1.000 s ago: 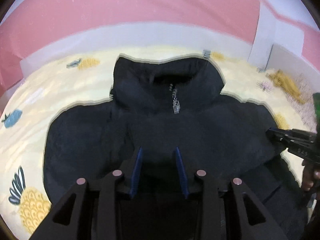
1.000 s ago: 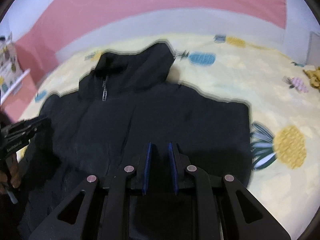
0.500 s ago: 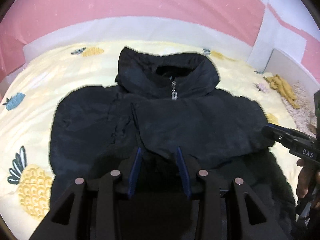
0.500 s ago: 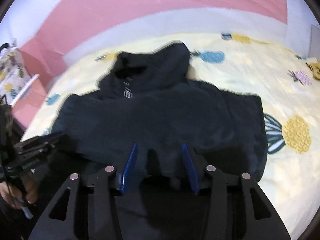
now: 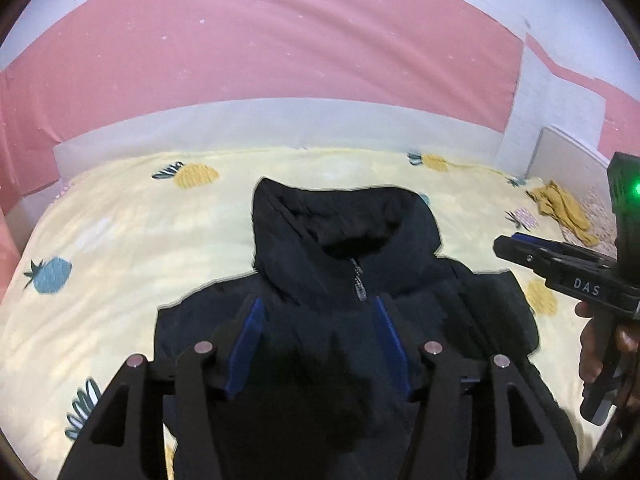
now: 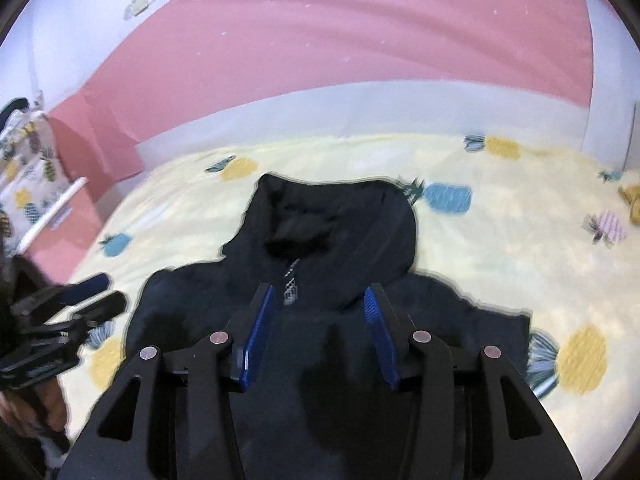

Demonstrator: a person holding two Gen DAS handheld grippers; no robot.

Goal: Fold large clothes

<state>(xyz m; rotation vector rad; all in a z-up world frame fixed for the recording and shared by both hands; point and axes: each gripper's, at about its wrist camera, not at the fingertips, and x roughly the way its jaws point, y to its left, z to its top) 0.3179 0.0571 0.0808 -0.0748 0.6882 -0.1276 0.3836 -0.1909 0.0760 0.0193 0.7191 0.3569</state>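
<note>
A black hooded jacket (image 5: pixel 460 304) lies flat on the yellow pineapple-print bed sheet (image 5: pixel 120 220), its hood at the far end and its silver zipper pull (image 5: pixel 360 290) in the middle. My left gripper (image 5: pixel 318 306) hangs above the jacket's chest; its jaws are opening and nothing is between the blue pads. In the right wrist view the jacket (image 6: pixel 440 312) lies below my right gripper (image 6: pixel 320 294), which stands open and empty. Each gripper also shows in the other's view: the right gripper (image 5: pixel 516 246) in a hand at the right edge, the left gripper (image 6: pixel 100 292) at the left edge.
A pink padded wall (image 5: pixel 280 40) with a white base runs behind the bed. A crumpled yellow cloth (image 5: pixel 560 208) lies at the bed's far right. A pineapple-print bag (image 6: pixel 28 168) stands beyond the bed's left side.
Both grippers have risen away from the jacket and their jaws have spread. The right jaws, nearly shut at the cloth a second ago, now stand apart. The jacket stays on the bed.
</note>
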